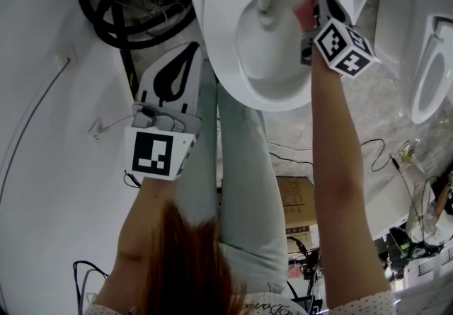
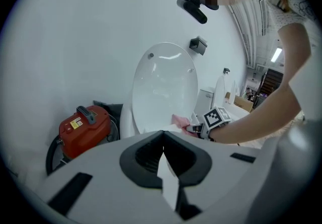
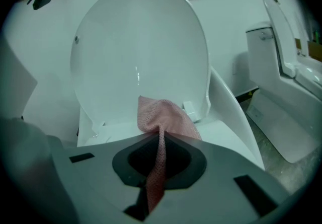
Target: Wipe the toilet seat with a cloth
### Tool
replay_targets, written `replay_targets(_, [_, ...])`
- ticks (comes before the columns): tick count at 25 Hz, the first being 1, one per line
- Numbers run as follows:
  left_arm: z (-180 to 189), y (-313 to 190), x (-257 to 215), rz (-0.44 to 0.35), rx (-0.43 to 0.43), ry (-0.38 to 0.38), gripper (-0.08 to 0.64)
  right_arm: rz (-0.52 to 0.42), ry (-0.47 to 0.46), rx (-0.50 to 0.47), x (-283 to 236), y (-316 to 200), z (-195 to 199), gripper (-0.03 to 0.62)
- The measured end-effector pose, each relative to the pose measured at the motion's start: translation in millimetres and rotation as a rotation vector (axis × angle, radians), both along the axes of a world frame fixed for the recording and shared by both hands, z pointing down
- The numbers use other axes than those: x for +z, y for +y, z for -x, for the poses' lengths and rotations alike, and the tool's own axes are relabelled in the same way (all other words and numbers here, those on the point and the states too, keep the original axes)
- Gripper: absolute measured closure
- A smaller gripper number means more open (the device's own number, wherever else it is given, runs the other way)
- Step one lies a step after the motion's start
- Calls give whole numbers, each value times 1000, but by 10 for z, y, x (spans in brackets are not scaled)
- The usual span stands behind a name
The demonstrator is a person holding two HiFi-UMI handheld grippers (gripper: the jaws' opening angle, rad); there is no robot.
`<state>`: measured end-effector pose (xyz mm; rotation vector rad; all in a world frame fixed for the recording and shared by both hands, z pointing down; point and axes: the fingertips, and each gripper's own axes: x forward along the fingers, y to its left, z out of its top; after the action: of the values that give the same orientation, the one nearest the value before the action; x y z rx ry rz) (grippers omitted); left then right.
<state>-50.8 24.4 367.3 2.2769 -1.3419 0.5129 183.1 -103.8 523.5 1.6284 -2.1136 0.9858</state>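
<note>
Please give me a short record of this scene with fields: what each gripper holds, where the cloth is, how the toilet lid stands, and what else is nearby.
right gripper: shut on the pink cloth
left gripper: shut, nothing between its jaws, held to the left of the bowl
pink cloth: bunched at the back of the toilet seat, close to the hinge; appears to rest on it
toilet lid: raised upright
nearby: red vacuum cleaner at the left of the toilet; second toilet at the right
</note>
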Motion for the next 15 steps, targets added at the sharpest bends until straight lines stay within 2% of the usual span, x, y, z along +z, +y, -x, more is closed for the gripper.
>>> replay_targets(11, [127,165,-53,-2,22,-5,558,31,2,123,29,150,-224,570])
replay_targets(15, [177,180,-143,-13,29,-1,558,4,99,6,-92,306,-187,569])
